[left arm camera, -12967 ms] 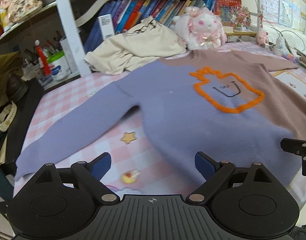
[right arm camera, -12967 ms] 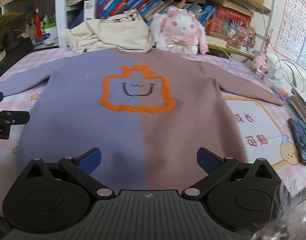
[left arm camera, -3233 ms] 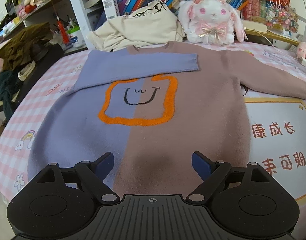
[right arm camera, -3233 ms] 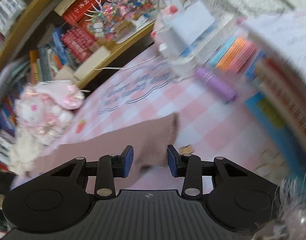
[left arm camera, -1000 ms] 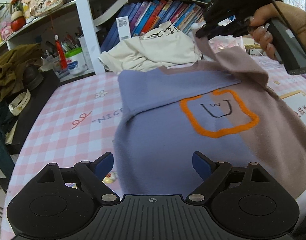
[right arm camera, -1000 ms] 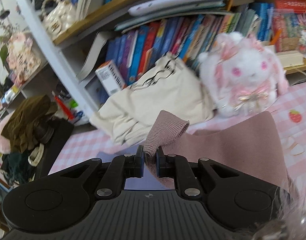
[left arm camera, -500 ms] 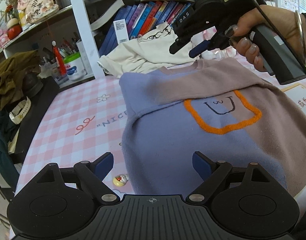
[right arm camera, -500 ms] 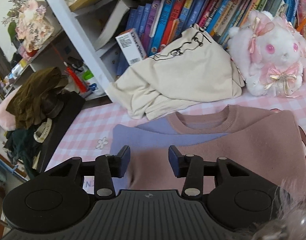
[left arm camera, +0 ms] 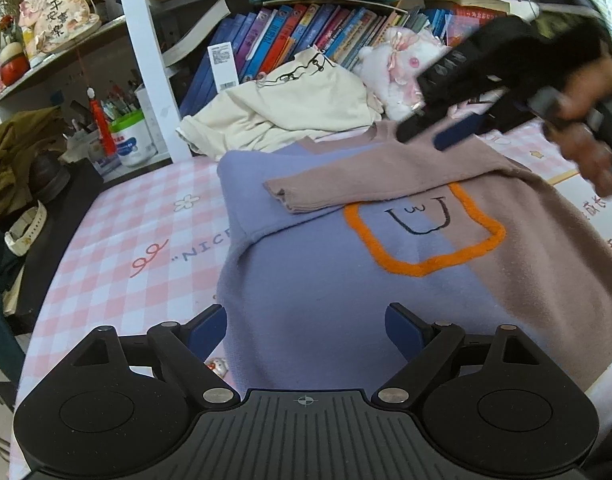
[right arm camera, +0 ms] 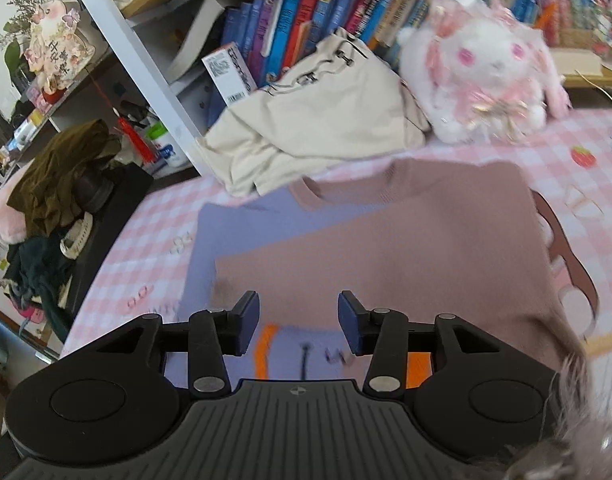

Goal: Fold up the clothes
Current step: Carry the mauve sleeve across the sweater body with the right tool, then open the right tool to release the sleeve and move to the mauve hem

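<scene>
Lying flat on a pink checked tablecloth (left arm camera: 118,236): one sweater (left arm camera: 386,256), half lilac, half dusty pink, with an orange outlined shape and a small black stitched face on the chest. Folded across the chest, two sleeves: the lilac one underneath, the pink sleeve (left arm camera: 370,178) on top, cuff pointing left. Reading "NIC" in dark letters on the cloth just left of the sweater, beside a red squiggle; at the far right edge, red Chinese characters on a cream panel (left arm camera: 598,216), partly cut off.

Hovering low at the near hem, the left gripper (left arm camera: 306,330), jaws spread wide and holding nothing. Hovering over the folded pink sleeve, the right gripper (right arm camera: 298,320), blurred, carried by one hand (left arm camera: 586,120), jaws parted and empty, clear of the fabric.

Sitting beyond the collar: one crumpled cream garment (left arm camera: 290,112) with black line printing too small to read, and one white and pink plush rabbit (right arm camera: 482,68) to its right. Standing behind them, a row of books (right arm camera: 306,32), spine titles too blurred to read, and one white box (right arm camera: 228,74) showing a barcode. Resting on the upper left shelf, a pink ornament (left arm camera: 56,20) bearing the characters 平安喜乐. Standing lower left, one white jar (left arm camera: 132,142) with a green lid and blue print, unreadable, next to one hanging red tassel (left arm camera: 100,128). Piled at the far left, olive clothing (left arm camera: 14,160) and one cream watch (left arm camera: 26,228).
</scene>
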The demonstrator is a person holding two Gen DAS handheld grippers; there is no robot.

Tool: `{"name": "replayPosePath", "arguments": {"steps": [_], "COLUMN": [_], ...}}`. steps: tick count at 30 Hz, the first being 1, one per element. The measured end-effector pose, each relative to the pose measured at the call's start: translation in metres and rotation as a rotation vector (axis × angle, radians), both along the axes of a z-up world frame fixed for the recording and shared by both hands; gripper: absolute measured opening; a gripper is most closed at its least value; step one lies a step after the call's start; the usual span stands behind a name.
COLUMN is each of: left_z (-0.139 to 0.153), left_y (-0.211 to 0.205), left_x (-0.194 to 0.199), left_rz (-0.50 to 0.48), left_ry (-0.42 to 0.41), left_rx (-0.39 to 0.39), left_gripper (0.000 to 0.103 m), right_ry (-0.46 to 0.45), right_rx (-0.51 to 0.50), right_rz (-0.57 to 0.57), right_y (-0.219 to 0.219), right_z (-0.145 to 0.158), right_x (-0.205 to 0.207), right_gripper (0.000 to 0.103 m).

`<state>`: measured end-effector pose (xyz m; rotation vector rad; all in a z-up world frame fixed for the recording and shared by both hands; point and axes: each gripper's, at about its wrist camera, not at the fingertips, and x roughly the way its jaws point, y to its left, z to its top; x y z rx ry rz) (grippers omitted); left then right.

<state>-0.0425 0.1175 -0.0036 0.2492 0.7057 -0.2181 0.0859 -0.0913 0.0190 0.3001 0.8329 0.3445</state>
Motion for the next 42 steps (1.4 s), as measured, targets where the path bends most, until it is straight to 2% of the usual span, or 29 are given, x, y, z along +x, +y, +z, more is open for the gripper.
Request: {"name": "replayPosePath", "arguments": {"steps": [9,14,17,22,36,42], "left_z": [0.000,0.000,0.000,0.000,0.001,-0.004], "left_y": [-0.007,-0.008,-0.008,-0.010,0.004,0.012], "left_x": [-0.003,-0.006,-0.007,-0.011,-0.029,-0.037], "left_rz": [-0.006,0.000,0.012,0.021,0.024,0.054], "left_ry": [0.008,0.017,0.025,0.031,0.084,0.141], "left_rx": [-0.005,-0.017,-0.035,-0.043,-0.033,-0.007], "left_gripper": [0.089,0.089,0.096,0.097,0.097,0.097], "right_ry": [0.014,0.011,0.007,0.007,0.044,0.099], "right_rx": [-0.076,-0.115,-0.139,-0.152,-0.219,-0.217], "right_rz": [-0.006,-0.026,-0.055,-0.106,-0.137,-0.151], "right_y": [-0.022,-0.035,-0.043,-0.057,-0.083,-0.095], "right_z": [-0.013,-0.020,-0.025,-0.028,-0.032,-0.039], "right_x": [-0.052,-0.082,-0.100,-0.129,-0.168,-0.177], "right_gripper": [0.045,0.060,0.060,0.060,0.070,0.071]}}
